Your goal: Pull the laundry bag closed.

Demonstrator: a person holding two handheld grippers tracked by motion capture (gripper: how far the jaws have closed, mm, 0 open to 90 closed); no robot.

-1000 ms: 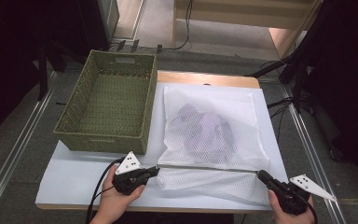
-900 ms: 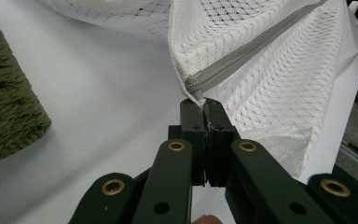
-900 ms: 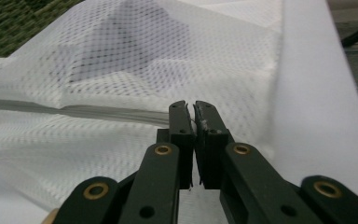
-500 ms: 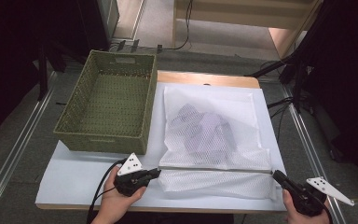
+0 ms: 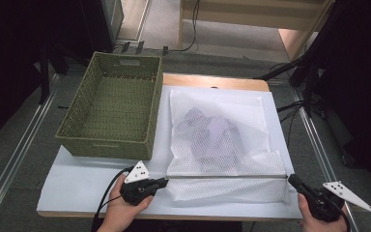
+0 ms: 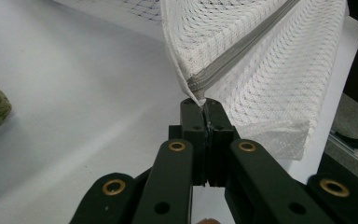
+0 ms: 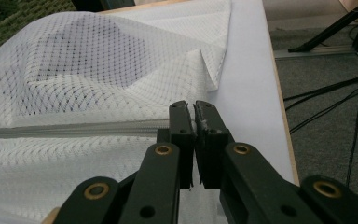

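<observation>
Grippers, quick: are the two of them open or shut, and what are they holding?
Left gripper: shut on the mesh bag, at its zipper's end.
Right gripper: shut on the zipper's other end.

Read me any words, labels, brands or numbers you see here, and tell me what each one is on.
There are none to read: no print shows on the mesh bag, its zipper, the basket or the table.

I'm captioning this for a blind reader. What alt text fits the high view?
Two hand-held grippers, left gripper and right gripper, pinch opposite ends of the zipper on a white mesh bag holding clothing, stretching it taut on a white table. A green woven basket sits left of the bag.
</observation>
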